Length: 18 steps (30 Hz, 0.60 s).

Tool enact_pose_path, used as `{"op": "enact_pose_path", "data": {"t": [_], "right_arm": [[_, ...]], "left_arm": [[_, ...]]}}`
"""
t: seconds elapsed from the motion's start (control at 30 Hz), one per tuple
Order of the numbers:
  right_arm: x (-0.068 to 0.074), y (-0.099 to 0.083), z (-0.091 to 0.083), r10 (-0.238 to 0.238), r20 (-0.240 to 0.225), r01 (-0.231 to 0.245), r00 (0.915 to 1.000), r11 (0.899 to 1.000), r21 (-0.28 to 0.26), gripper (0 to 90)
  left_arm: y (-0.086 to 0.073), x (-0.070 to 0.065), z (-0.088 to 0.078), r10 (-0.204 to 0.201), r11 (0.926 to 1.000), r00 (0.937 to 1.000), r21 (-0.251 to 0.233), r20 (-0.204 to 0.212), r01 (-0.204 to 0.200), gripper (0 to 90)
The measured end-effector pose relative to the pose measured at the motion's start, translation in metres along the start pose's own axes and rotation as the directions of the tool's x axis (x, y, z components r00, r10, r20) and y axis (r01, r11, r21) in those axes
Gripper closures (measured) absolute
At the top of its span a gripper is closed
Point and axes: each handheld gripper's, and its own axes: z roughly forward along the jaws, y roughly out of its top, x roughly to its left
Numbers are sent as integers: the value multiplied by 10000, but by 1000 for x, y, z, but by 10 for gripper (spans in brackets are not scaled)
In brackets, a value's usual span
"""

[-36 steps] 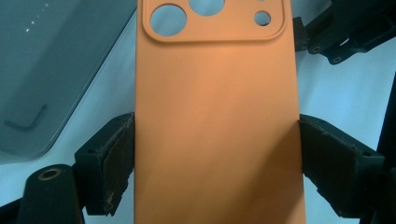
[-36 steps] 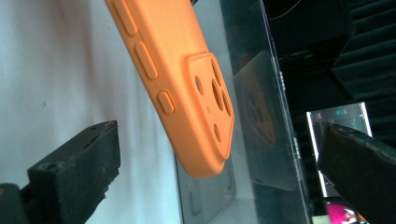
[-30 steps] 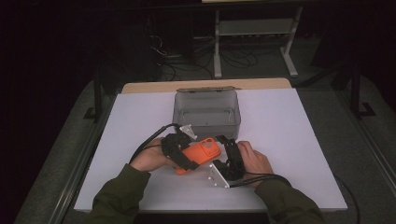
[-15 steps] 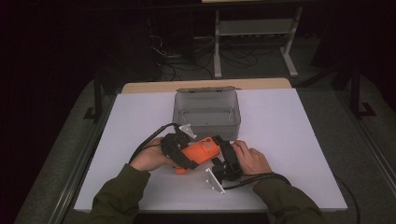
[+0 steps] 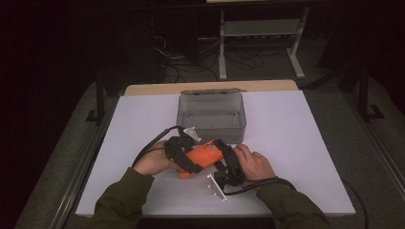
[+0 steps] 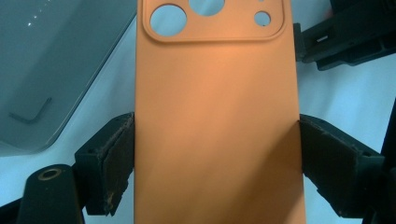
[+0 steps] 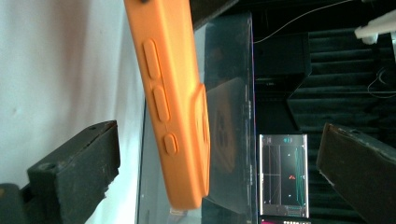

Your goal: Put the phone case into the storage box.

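The left gripper [image 5: 184, 153] pinches an orange phone case [image 6: 217, 126] across its width, its jaws pressed against both long edges, above the white surface [image 5: 296, 129] just in front of a clear plastic box [image 5: 211, 112]. The right gripper [image 5: 228, 164] has its jaws spread wide around the case's camera end, touching neither side.

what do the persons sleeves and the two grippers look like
Both sleeves are dark olive green. The left gripper and right gripper are black, with blocky, scuffed jaw pads. A black cable trails from each, and each carries a pale three-cornered plate.
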Motion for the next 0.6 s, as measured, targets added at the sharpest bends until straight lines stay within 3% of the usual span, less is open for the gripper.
{"op": "enact_pose_path", "data": {"t": [0.6], "right_arm": [[4,18,4,-379,189,384,9991,9989,-257,0]], "left_arm": [[0,0,-1,-63,10000,10000,-34,-21,63,160]]}}
